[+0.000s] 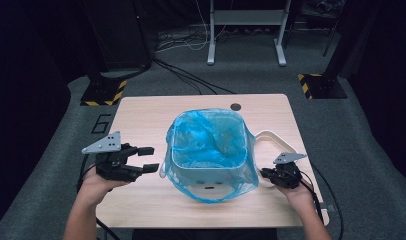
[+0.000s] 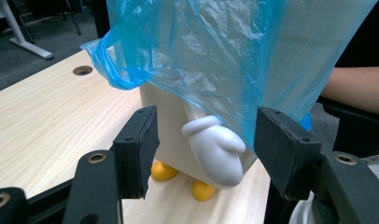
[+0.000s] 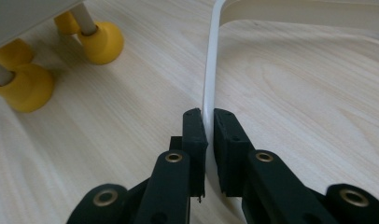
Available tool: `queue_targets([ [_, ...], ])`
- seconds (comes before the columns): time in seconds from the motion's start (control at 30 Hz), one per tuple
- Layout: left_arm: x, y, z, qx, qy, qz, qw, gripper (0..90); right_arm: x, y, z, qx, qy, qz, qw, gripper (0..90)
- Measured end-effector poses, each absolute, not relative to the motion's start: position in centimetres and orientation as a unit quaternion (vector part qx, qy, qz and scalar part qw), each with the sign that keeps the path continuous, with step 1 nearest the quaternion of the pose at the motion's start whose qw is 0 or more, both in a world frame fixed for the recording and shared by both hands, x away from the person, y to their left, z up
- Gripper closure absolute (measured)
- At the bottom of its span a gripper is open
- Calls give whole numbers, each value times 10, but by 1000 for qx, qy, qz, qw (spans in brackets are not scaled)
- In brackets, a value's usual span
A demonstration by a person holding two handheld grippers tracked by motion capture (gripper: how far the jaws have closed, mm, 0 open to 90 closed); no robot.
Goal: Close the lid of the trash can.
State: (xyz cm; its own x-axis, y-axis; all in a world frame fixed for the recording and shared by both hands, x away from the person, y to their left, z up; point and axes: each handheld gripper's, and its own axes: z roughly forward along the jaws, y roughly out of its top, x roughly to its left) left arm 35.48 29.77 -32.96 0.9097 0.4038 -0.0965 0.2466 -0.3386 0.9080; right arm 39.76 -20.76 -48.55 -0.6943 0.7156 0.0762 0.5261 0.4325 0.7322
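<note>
Already the right gripper (image 3: 207,122) pinches the thin white ring (image 3: 212,60); the left gripper (image 2: 206,140) gapes, idle. Lifting could snag the loose blue bag (image 1: 209,137), tipping the bin (image 1: 211,185).

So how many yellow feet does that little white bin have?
2 show in each close view: under the white bin at and; more may be hidden behind.

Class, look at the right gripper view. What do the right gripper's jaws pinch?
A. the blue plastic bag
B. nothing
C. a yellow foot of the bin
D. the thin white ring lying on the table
D: in the right gripper view the right gripper has its jaws pressed on the thin white ring, apart from the yellow feet.
</note>
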Motion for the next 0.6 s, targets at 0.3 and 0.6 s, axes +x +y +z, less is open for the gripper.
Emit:
queue_targets([
  [0.3,355,300,-330,817,207,72,534,395,395,-211,-477,370,836,389,111,833],
  [0.6,355,302,-328,822,214,64,523,391,392,-222,-452,371,821,419,111,832],
])
